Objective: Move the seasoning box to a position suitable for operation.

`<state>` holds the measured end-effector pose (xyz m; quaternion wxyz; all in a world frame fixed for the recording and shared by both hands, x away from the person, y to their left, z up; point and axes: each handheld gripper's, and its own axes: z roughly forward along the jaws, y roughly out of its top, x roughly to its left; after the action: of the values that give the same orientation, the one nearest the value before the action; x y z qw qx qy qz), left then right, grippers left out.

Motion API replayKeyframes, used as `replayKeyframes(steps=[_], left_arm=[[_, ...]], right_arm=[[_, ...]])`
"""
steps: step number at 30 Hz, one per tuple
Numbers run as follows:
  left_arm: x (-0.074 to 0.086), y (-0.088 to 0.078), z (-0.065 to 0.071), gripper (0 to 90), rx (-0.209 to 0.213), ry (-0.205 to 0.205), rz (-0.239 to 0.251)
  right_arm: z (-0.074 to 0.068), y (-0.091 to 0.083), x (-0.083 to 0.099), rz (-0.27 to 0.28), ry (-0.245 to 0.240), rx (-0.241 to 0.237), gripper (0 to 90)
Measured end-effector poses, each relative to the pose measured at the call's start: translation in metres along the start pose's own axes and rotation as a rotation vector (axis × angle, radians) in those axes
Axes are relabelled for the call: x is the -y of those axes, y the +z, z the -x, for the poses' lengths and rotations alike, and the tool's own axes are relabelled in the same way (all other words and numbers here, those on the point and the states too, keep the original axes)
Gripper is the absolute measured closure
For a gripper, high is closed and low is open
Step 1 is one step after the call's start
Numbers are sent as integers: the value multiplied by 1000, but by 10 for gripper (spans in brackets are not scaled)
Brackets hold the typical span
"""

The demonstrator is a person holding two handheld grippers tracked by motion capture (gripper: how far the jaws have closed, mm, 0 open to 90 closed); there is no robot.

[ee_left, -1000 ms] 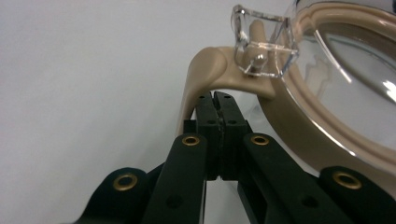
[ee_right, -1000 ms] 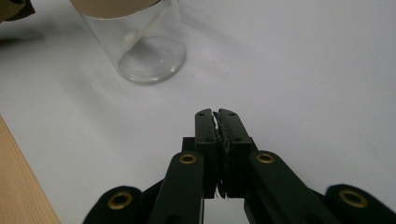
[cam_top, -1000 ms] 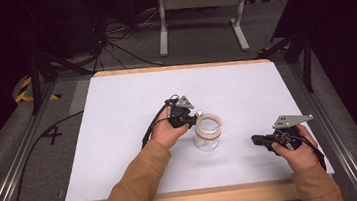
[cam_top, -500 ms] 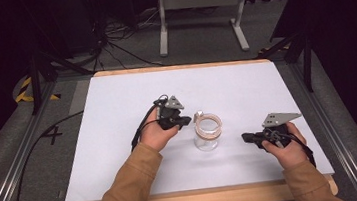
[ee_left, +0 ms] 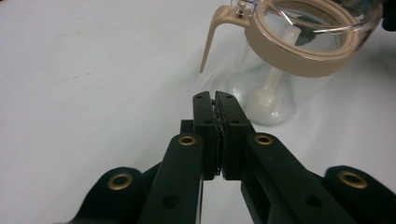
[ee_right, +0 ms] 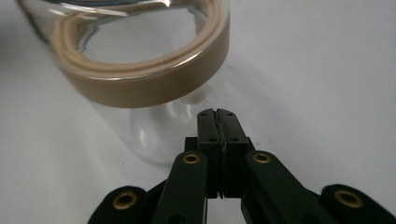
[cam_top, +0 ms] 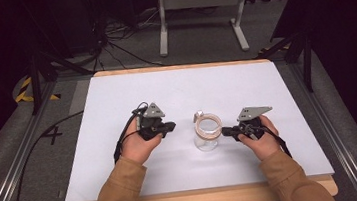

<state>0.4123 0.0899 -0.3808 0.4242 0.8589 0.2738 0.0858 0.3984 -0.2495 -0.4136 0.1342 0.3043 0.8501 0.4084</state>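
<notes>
- Jar (cam_top: 206, 133): upright mid-table, between grippers; lid on, scoop inside.
- L gripper (cam_top: 170, 127): jaws pressed together, apart from jar.
- R gripper (cam_top: 226, 131): jaws pressed together, near jar.
- Progress: nothing gripped; handling appears not begun.

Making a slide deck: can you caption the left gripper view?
Shut left gripper points at a clear glass jar with a tan rim on the white table.

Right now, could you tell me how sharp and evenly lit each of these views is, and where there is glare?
High view: the white table top is brightly lit, the surrounding floor falls dark. Left gripper view: the black jaws look sharp, the glass jar is slightly soft, with pale reflections on its glass. Right gripper view: the jar's tan rim is blurred at close range, with a bright glint at its top edge.
</notes>
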Motion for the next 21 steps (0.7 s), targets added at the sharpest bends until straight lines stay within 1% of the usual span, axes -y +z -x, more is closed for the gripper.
replayKeyframes(steps=[2,3,6,8,9,10,11,12,16,19,21], left_arm=[[3,-4,0,871,-6,1,-5],[4,-4,0,870,-6,-9,6],[5,-5,-1,868,-9,-5,-2],[7,-6,-1,865,-4,-10,-5],[7,-5,-2,863,-3,-12,-5],[7,-5,-2,862,1,-19,6],[7,-5,-2,862,2,-18,7],[7,-5,-2,861,3,-15,-1],[6,-3,-4,857,10,-24,5],[7,-3,-6,856,15,-27,5],[7,-2,-7,854,16,-35,14]], right_arm=[[3,4,-1,-1,4,2,898],[4,6,-1,1,9,-1,898],[6,8,-1,3,9,0,898],[7,11,-1,3,6,4,899],[6,11,-1,-3,-1,6,899],[6,11,0,-14,-11,11,900],[5,11,0,-18,-9,7,900],[5,11,0,-22,-13,7,900],[0,11,0,-29,-18,-19,900],[-6,11,-1,-42,-37,-27,900],[-8,11,-1,-49,-41,-30,900]])
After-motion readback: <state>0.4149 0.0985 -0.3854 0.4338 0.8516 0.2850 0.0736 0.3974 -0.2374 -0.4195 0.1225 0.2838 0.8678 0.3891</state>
